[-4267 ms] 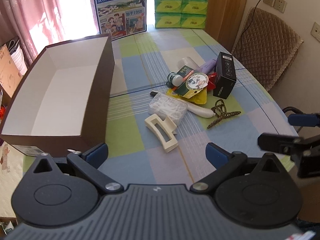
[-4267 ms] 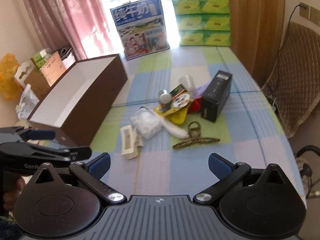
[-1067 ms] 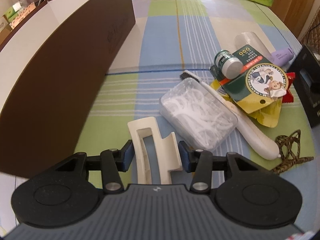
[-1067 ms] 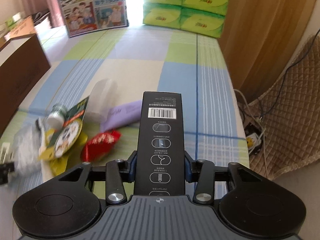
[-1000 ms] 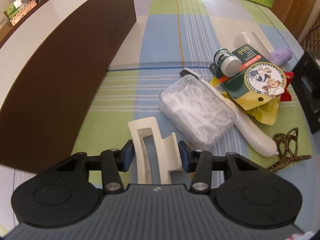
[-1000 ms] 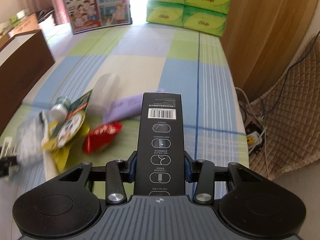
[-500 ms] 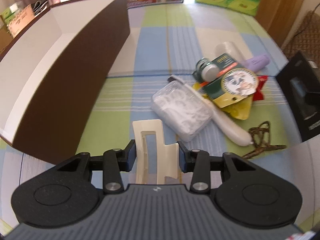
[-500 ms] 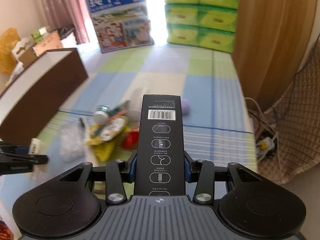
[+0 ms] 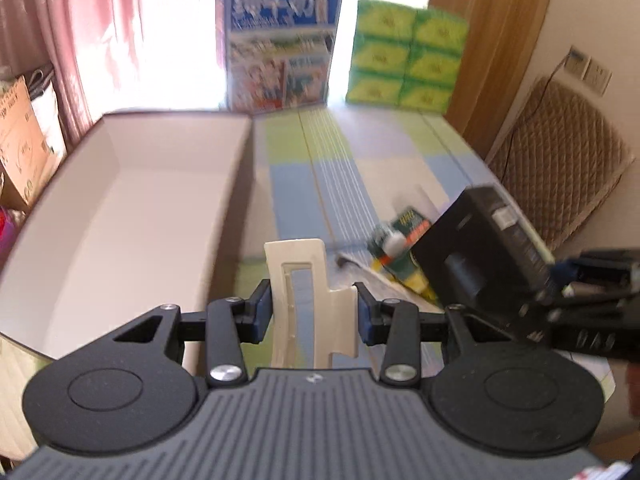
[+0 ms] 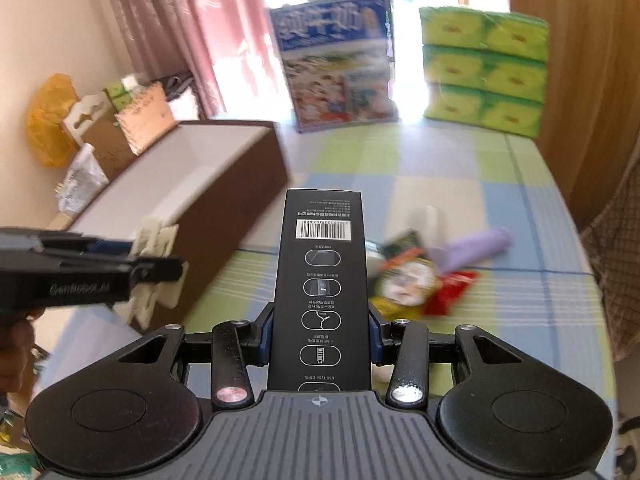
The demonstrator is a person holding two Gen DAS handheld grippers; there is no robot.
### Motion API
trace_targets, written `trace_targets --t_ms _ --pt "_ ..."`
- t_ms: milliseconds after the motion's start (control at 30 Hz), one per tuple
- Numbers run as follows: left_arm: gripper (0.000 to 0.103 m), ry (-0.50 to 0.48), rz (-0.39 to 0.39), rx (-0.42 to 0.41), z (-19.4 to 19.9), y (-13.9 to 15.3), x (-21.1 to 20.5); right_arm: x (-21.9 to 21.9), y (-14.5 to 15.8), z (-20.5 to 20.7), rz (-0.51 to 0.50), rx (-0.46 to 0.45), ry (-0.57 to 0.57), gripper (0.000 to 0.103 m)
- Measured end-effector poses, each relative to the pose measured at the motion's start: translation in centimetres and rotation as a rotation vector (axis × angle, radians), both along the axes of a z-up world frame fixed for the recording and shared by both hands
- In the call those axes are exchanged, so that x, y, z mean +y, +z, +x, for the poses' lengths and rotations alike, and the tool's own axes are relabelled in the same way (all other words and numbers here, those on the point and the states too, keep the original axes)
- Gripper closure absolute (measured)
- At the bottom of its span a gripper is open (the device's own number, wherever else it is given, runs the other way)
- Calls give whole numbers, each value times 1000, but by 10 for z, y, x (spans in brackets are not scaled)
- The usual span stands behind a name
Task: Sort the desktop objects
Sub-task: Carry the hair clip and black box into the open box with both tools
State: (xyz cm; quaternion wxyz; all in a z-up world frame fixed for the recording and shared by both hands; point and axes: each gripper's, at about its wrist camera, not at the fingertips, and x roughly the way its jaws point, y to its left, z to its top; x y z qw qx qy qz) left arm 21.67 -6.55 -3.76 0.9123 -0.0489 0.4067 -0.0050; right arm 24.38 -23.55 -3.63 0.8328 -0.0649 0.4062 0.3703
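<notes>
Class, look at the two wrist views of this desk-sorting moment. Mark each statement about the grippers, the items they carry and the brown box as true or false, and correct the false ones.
1. The left gripper holds a cream hair claw clip. True.
2. The right gripper is empty. False: it is shut on a black carton with a barcode.
3. The brown box already holds several items. False: its white inside shows nothing in it.
4. A purple tube lies on the checked tablecloth. True.
5. The green tissue packs stand inside the brown box. False: they are stacked at the far end of the table.
</notes>
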Motion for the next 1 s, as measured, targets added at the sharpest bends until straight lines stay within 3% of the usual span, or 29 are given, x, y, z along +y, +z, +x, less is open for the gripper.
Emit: trace_targets --t_ms 233,400,567,833,1000 --pt "67 14 1 -89 -13 37 69 81 23 -22 87 -29 61 62" --pt "67 47 1 -99 2 41 120 143 31 -21 127 -32 84 62" --pt "67 73 31 -66 34 28 166 197 26 0 107 -48 82 62" --pt "66 57 36 -5 95 -6 209 267 -19 52 -18 -67 12 62" --pt "66 24 109 53 134 -34 221 290 -52 85 -101 -41 -55 62"
